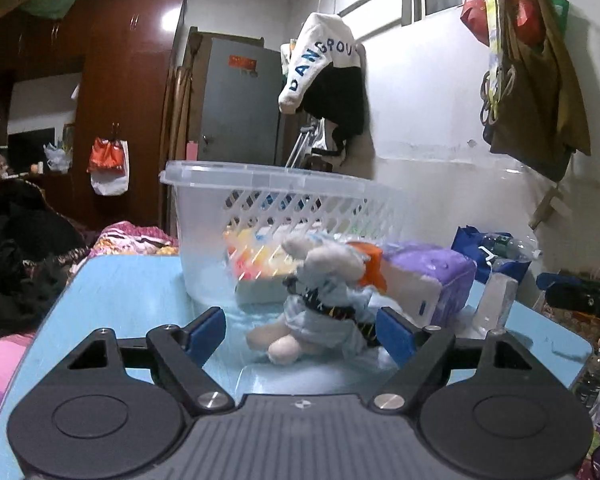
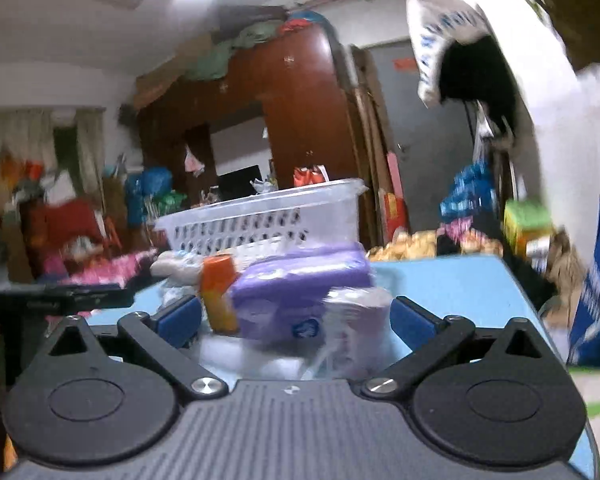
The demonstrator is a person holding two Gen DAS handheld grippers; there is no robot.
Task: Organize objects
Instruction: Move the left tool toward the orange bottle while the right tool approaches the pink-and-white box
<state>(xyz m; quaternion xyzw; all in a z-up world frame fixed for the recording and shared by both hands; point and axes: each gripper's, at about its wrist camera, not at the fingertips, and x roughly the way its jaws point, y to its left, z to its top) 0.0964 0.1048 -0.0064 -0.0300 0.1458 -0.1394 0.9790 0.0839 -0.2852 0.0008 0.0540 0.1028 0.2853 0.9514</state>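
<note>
1 plush toy (image 1: 320, 300) in a pale blue shirt lies on the blue desk (image 1: 120, 292), right in front of the clear plastic basket (image 1: 260, 200) and just beside a purple tissue pack (image 1: 432, 276). Left tongs (image 1: 300, 330) are spread wide around the toy, not touching it. Right tongs (image 2: 296, 318) are spread wide too, facing the tissue pack and an orange bottle (image 2: 218, 296).

Light-blue table (image 1: 120, 292); translucent white slotted basket (image 1: 268, 200) at 12 o'clock; cream plush toy (image 1: 320, 300) in pale blue clothing with dark print; purple-and-white tissue pack (image 2: 300, 284); orange bottle (image 2: 219, 296) at its 9 o'clock; blue finger pads (image 1: 208, 330).
</note>
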